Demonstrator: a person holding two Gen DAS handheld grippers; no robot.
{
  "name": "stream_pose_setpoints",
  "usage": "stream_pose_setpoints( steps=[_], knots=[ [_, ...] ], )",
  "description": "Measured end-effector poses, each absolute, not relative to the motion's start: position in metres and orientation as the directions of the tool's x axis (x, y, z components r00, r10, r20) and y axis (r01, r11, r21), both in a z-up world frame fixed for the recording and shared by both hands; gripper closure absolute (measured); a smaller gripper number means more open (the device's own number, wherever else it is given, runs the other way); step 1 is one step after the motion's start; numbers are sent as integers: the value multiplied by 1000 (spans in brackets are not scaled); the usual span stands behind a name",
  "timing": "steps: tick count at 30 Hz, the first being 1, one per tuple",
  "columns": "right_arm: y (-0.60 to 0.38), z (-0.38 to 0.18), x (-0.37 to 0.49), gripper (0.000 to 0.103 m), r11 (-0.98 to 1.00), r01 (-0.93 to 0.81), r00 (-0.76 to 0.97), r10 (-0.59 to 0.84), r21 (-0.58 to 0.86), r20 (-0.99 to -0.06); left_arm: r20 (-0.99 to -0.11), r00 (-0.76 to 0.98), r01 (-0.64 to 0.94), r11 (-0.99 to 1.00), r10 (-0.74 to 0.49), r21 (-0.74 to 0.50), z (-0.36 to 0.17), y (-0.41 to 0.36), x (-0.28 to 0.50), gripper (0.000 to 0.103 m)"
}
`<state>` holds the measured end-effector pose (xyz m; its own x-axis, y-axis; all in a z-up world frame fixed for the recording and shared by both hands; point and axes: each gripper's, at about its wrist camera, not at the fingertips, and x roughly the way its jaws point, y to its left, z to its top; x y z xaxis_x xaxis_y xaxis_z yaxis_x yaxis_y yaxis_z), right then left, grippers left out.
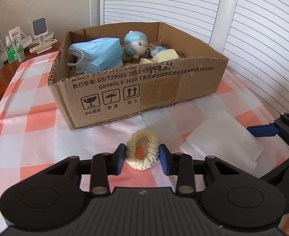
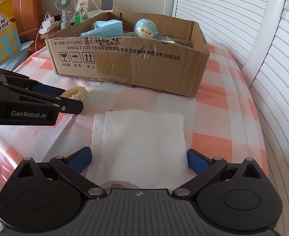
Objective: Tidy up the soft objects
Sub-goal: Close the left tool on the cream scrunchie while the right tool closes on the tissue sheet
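A cream scrunchie [image 1: 142, 149] lies on the checked tablecloth in front of the cardboard box [image 1: 164, 90]. My left gripper [image 1: 142, 154] has its blue pads touching both sides of the scrunchie; it also shows in the right wrist view [image 2: 76, 92]. A folded white tissue [image 2: 138, 137] lies on the cloth, also seen in the left wrist view [image 1: 221, 137]. My right gripper [image 2: 138, 158] is open, its pads on either side of the tissue's near end. The box [image 2: 144, 66] holds blue face masks [image 1: 99, 55], a blue plush toy [image 1: 136, 44] and cream cloths [image 1: 164, 57].
A small fan [image 2: 64, 5], bottles [image 2: 78, 15] and a phone stand [image 2: 107, 4] sit on the wooden side table behind the box. A yellow snack bag [image 2: 0, 33] stands at the left. White slatted shutters [image 2: 233, 9] and a white chair frame [image 2: 266, 39] border the right.
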<state>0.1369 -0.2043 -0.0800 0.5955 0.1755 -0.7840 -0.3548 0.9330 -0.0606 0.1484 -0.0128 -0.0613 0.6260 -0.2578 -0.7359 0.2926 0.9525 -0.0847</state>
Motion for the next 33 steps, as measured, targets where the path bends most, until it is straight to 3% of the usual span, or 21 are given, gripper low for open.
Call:
stream_pose_setpoints(
  steps=[23, 33],
  knots=[
    [-201, -66, 162, 0, 897, -438, 481, 291, 61, -827, -718, 632, 325, 941, -291, -95, -59, -5, 149, 68],
    [-181, -77, 159, 0, 884, -467, 501, 230, -37, -835, -729, 625, 324, 942, -280, -85, -61, -5, 150, 68]
  ],
)
